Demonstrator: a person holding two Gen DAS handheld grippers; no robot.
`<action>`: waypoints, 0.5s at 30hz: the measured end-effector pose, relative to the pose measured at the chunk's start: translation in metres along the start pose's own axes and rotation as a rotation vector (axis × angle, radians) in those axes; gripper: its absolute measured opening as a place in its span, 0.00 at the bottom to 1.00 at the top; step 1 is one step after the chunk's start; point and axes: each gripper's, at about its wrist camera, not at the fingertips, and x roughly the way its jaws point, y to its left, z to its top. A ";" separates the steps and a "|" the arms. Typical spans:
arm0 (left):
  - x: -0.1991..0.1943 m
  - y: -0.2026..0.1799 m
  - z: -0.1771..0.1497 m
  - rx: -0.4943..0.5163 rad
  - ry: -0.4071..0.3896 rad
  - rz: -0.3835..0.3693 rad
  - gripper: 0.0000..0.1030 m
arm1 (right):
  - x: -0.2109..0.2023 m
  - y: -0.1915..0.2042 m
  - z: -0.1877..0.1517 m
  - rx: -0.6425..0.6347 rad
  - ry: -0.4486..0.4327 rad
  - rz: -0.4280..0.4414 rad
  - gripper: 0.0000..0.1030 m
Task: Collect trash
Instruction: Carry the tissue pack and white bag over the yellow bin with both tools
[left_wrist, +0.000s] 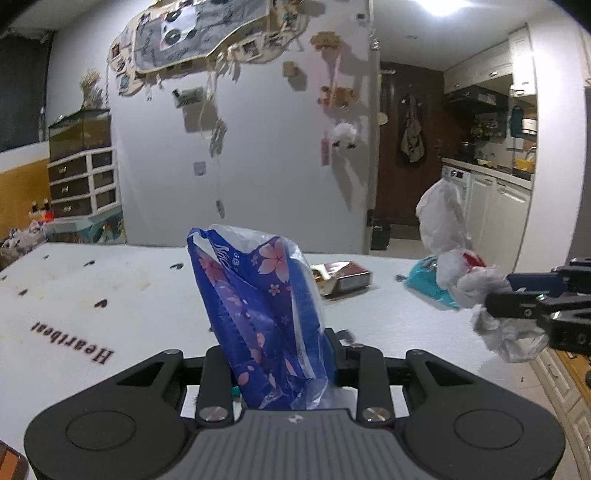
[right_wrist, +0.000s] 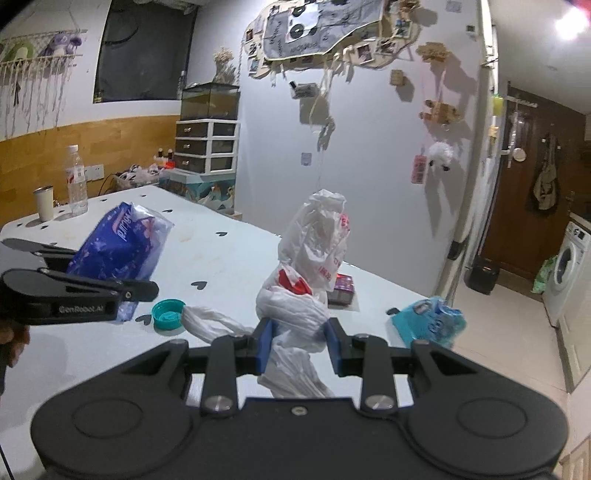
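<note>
My left gripper (left_wrist: 275, 354) is shut on a blue flowered plastic wrapper (left_wrist: 255, 302) and holds it upright above the white table (left_wrist: 110, 295). The wrapper also shows in the right wrist view (right_wrist: 118, 251), held by the left gripper (right_wrist: 144, 290). My right gripper (right_wrist: 299, 343) is shut on a white plastic bag with red print (right_wrist: 310, 266), which stands up between the blue pads (right_wrist: 266, 343). In the left wrist view the bag (left_wrist: 465, 280) and right gripper (left_wrist: 495, 299) are at the right edge.
On the table lie a teal cap (right_wrist: 168, 314), a teal packet (right_wrist: 428, 321), a small dark red box (right_wrist: 343, 288), a water bottle (right_wrist: 75, 181) and a white cup (right_wrist: 44, 203). The table edge drops to the floor at the right.
</note>
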 end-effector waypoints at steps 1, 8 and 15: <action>-0.005 -0.005 0.001 0.000 -0.006 -0.006 0.32 | -0.007 -0.001 -0.001 0.004 -0.002 -0.009 0.31; -0.038 -0.048 0.002 0.018 -0.035 -0.042 0.32 | -0.055 -0.017 -0.012 0.036 -0.026 -0.052 0.31; -0.061 -0.094 -0.002 0.038 -0.052 -0.088 0.32 | -0.105 -0.044 -0.031 0.074 -0.042 -0.115 0.31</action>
